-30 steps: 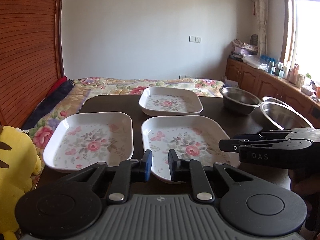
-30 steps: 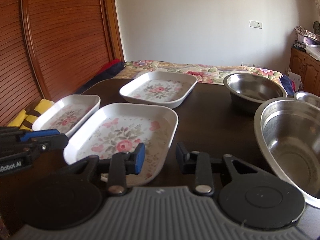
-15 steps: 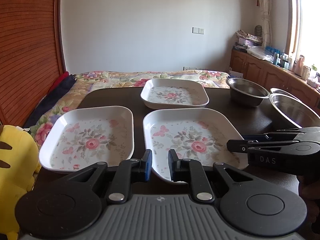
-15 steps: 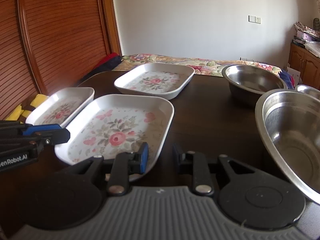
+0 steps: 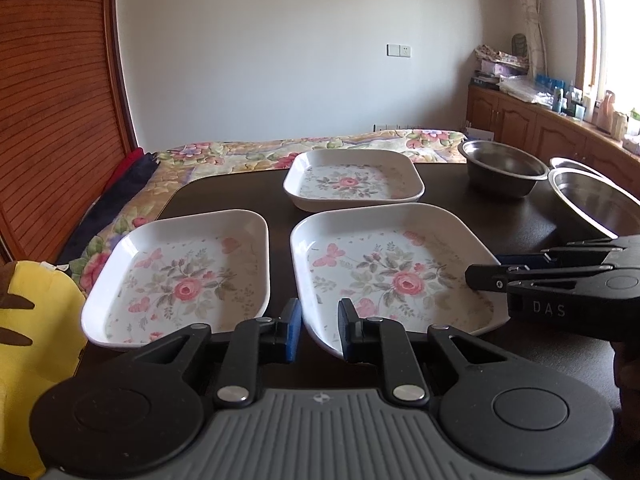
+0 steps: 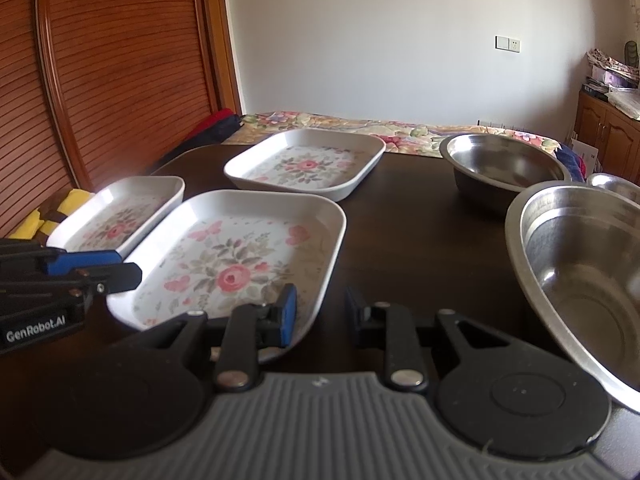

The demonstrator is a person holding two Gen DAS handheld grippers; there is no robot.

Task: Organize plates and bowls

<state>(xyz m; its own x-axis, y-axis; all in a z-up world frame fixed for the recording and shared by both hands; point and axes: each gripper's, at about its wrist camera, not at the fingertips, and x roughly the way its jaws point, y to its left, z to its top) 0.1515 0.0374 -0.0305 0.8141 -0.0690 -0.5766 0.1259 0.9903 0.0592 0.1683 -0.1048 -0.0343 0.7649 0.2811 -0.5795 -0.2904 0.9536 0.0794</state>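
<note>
Both empty, parted: left gripper (image 5: 316, 330) and right gripper (image 6: 320, 314) risk colliding over near plate (image 5: 394, 276), tipping it.

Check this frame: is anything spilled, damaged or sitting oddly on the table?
Nothing stands out. Three floral plates lie flat and apart on the dark table; the steel bowls look empty and upright.

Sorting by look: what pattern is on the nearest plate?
White nearest plate with pink roses and butterflies; clearest in left wrist view.
</note>
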